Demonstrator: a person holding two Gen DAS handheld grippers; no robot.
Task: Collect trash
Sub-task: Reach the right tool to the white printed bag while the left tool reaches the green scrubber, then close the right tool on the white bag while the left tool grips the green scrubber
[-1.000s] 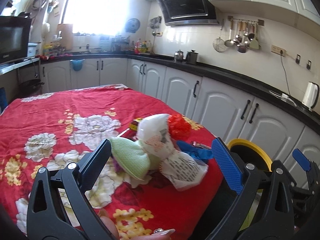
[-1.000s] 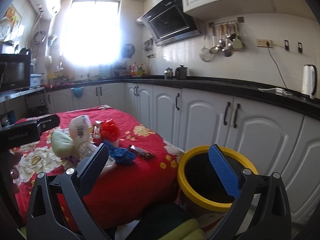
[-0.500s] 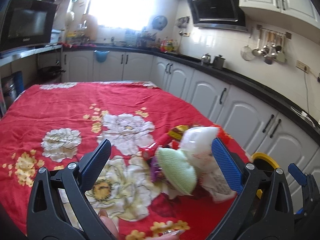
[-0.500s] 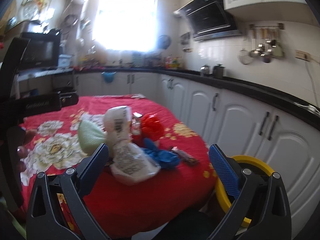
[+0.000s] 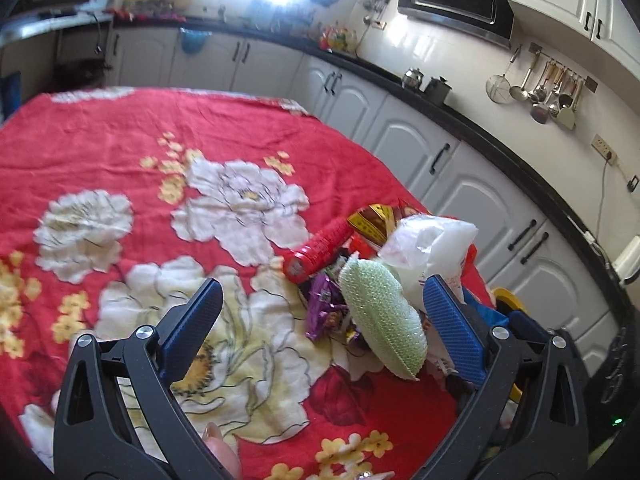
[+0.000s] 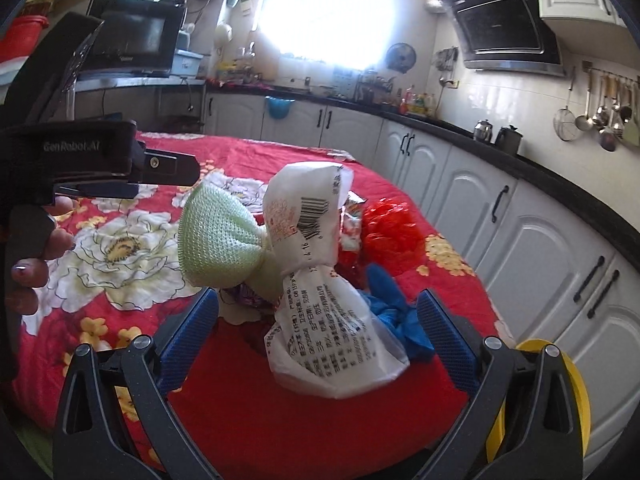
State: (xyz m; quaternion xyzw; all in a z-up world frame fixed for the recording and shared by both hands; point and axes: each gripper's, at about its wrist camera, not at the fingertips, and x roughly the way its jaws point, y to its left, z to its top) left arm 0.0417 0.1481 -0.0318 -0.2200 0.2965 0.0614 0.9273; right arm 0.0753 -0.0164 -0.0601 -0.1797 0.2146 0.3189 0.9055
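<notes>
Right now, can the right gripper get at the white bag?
Probably yes. The white bag stands just ahead of the right gripper, whose jaws are closing but not yet touching it; nothing blocks the way.

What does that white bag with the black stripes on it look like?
The white bag is thin crinkly plastic, pinched in the middle so it bulges above and below. It has a barcode near the top and small printed writing lower down. It stands upright on the red flowered cloth near the table's edge, leaning against a green mesh pouch, with a blue wad beside it. The right tongs are closing around it, not yet touching.
</notes>
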